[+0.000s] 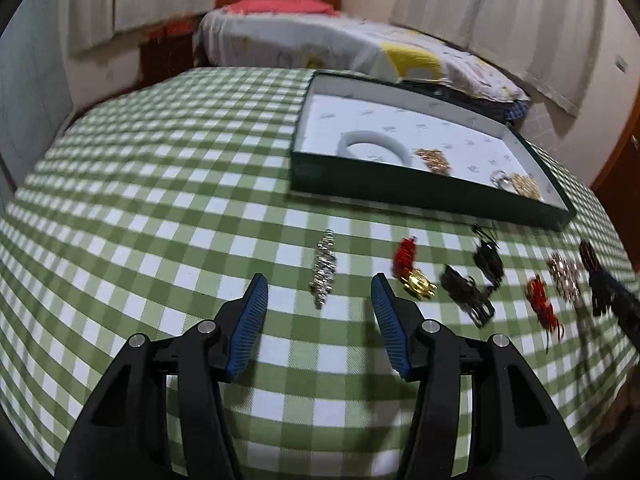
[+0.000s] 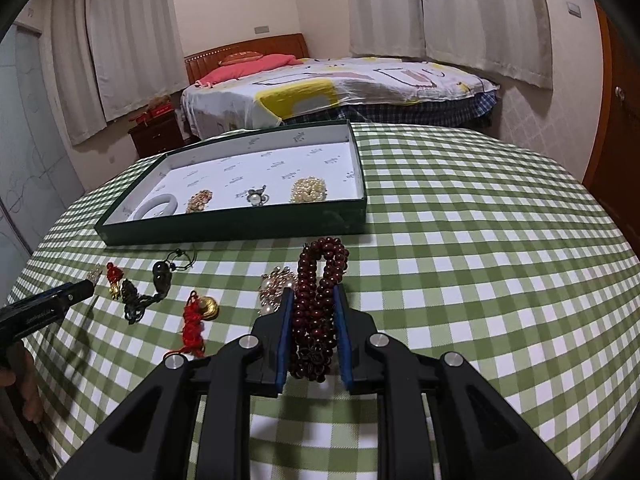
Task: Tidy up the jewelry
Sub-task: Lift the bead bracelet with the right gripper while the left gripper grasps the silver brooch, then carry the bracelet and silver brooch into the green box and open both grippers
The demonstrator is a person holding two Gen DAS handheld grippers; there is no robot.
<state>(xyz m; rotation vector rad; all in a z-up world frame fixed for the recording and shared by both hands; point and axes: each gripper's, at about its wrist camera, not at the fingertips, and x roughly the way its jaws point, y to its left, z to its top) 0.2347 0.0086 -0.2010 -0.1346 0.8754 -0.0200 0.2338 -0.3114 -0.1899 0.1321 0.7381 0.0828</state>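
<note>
My left gripper point(image 1: 319, 284) is open and empty, with a silver chain piece point(image 1: 325, 271) lying on the cloth between its fingertips. My right gripper point(image 2: 313, 294) is shut on a dark red bead bracelet point(image 2: 318, 300), which lies on the cloth. A green tray point(image 2: 240, 226) with a white lining holds a white bangle point(image 2: 158, 205), a gold brooch point(image 2: 199, 201), a silver ring point(image 2: 256, 197) and a pearl cluster point(image 2: 308, 190). Loose on the table are two red-and-gold charms point(image 1: 410, 270) point(image 2: 198, 316), dark pendants point(image 1: 472, 284) and a rose-gold brooch point(image 2: 274, 286).
The table has a green-and-white checked cloth point(image 1: 160, 200). A bed point(image 2: 340, 88) stands behind the table, with curtains and a wooden nightstand point(image 2: 154, 130) beyond. The left gripper's tip shows at the left edge of the right wrist view point(image 2: 48, 304).
</note>
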